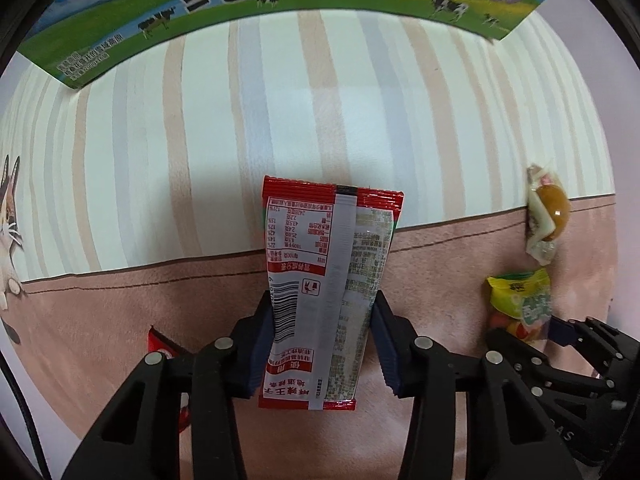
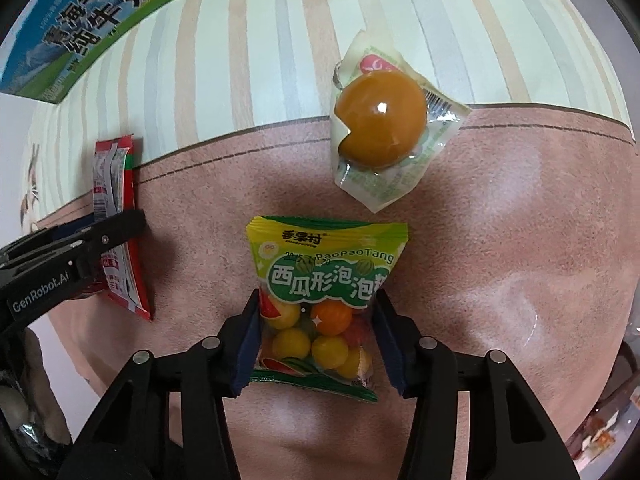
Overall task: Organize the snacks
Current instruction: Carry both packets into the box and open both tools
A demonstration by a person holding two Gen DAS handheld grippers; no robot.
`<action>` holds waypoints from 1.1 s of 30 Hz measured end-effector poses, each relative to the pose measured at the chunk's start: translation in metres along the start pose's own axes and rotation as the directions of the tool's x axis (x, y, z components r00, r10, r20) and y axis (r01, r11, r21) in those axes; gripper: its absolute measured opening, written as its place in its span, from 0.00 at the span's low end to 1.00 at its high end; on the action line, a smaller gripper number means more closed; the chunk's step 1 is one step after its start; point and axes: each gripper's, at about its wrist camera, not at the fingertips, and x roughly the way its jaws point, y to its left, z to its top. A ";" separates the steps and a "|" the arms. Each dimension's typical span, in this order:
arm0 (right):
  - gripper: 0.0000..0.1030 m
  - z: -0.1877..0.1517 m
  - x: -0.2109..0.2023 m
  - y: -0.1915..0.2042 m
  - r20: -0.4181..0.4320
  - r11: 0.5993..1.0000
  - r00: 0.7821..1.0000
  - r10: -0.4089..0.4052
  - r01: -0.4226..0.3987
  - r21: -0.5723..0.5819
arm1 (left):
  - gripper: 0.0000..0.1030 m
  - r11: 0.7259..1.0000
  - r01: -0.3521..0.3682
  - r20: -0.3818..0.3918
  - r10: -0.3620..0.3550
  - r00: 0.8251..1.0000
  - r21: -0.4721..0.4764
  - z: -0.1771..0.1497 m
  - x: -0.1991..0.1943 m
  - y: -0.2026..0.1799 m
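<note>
The fingers (image 1: 384, 344) of the left gripper (image 1: 320, 344) press against both long edges of a red spicy-strip packet (image 1: 324, 292), printed back facing up; the jaws grip it. The right gripper (image 2: 316, 340) closes the same way on a green bubble-gum bag (image 2: 324, 292), its pads flanking the clear lower half where the gum balls show. Both packets sit over the pink band of the tablecloth (image 2: 500, 240), near its striped section. A sealed orange jelly snack (image 2: 380, 120) lies untouched beyond the gum bag, across the pink-stripe border.

Risks:
- Both wrappers are thin, slick film. Edge contact alone may let the red packet buckle or slip out during transport.
- The gum balls can shift inside the bag, so the right-hand grip may loosen.
- The two grippers work close together; a sideways move could bring them into contact.

Limits of view:
- Whether either packet rests on the cloth or is lifted cannot be determined.
- A milk carton box (image 1: 280, 0) is cut off at the top edge; its opening is not visible.
- A second red wrapper (image 1: 160, 344) is largely hidden behind the left gripper's linkage.
</note>
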 end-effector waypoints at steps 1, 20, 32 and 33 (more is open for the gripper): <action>0.53 -0.001 -0.001 0.000 0.002 1.000 1.000 0.012 -0.012 0.003 | 0.41 1.000 0.007 0.003 -0.007 1.000 -0.001 -0.001 -0.007 0.001; 0.53 0.061 -0.157 0.051 0.245 0.954 0.922 0.300 -0.286 -0.094 | 0.41 0.976 0.209 0.261 -0.188 0.947 -0.053 0.044 -0.189 0.054; 0.53 0.192 -0.203 0.101 0.394 0.969 0.888 0.237 -0.188 -0.158 | 0.41 0.991 0.084 0.337 -0.044 0.940 -0.107 0.152 -0.221 0.112; 0.53 0.201 -0.199 0.104 0.394 0.972 0.891 0.225 -0.176 -0.156 | 0.41 0.991 0.064 0.329 -0.022 0.944 -0.118 0.162 -0.216 0.118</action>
